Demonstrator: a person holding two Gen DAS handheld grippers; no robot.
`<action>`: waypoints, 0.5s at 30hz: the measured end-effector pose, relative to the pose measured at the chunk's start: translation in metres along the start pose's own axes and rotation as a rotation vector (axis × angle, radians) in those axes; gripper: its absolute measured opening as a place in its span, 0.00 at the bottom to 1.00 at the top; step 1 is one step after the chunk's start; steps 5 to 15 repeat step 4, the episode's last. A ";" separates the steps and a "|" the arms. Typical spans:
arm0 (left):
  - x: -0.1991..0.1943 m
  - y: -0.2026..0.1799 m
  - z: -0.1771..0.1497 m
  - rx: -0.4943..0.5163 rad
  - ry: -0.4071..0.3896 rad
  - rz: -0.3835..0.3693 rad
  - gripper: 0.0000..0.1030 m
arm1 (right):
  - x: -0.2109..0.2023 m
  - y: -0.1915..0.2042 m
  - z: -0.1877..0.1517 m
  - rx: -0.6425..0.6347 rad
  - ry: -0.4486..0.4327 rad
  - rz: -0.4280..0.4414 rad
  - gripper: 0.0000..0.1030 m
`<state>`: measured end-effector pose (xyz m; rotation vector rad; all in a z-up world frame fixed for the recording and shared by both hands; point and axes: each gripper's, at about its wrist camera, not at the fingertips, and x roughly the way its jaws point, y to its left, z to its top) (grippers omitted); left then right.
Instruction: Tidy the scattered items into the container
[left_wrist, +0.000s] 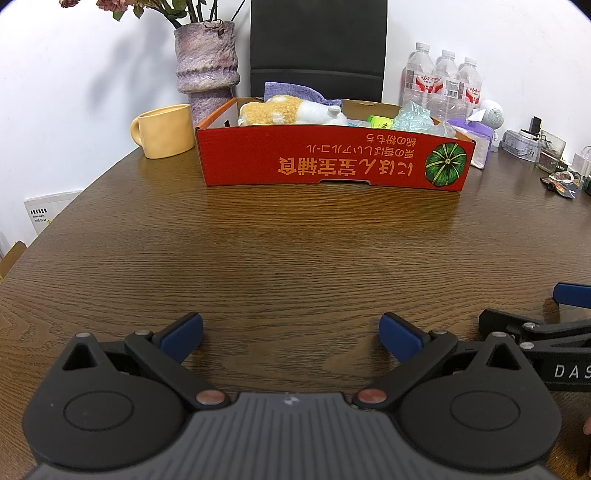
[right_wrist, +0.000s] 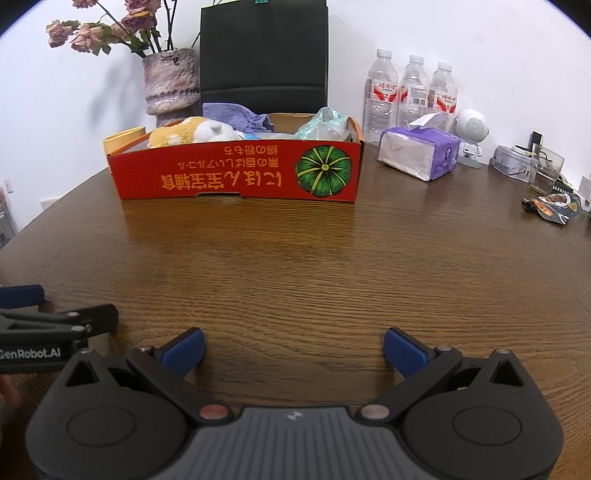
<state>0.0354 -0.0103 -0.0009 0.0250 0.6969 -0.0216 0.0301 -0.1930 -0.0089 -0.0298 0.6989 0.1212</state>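
1. We see the red cardboard box (left_wrist: 332, 158) standing on the wood-grain bench (left_wrist: 295, 251), its printed lettering upside down.
2. Inside it lie a fuzzy plush toy (left_wrist: 291, 110), a purple cloth (left_wrist: 291, 92) and a crinkled clear bag (left_wrist: 417, 118).
3. Our left gripper (left_wrist: 291, 334) and right gripper (right_wrist: 293, 350) hover wide apart, empty, above bare wood.

Red box (left_wrist: 332, 158) far on table, holding plush toy (left_wrist: 291, 110), purple cloth (left_wrist: 291, 92).

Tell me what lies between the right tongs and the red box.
Nothing: only bare table between the right tongs and the red box, as the right wrist view shows.
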 end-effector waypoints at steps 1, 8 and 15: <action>0.000 0.000 0.000 0.000 0.000 0.000 1.00 | 0.000 0.000 0.000 0.000 0.000 0.000 1.00; 0.000 0.000 0.000 0.000 0.000 0.000 1.00 | 0.000 0.000 0.000 0.000 0.000 0.000 1.00; 0.000 0.000 0.000 0.000 0.000 0.000 1.00 | 0.000 0.000 0.000 0.000 0.000 0.000 1.00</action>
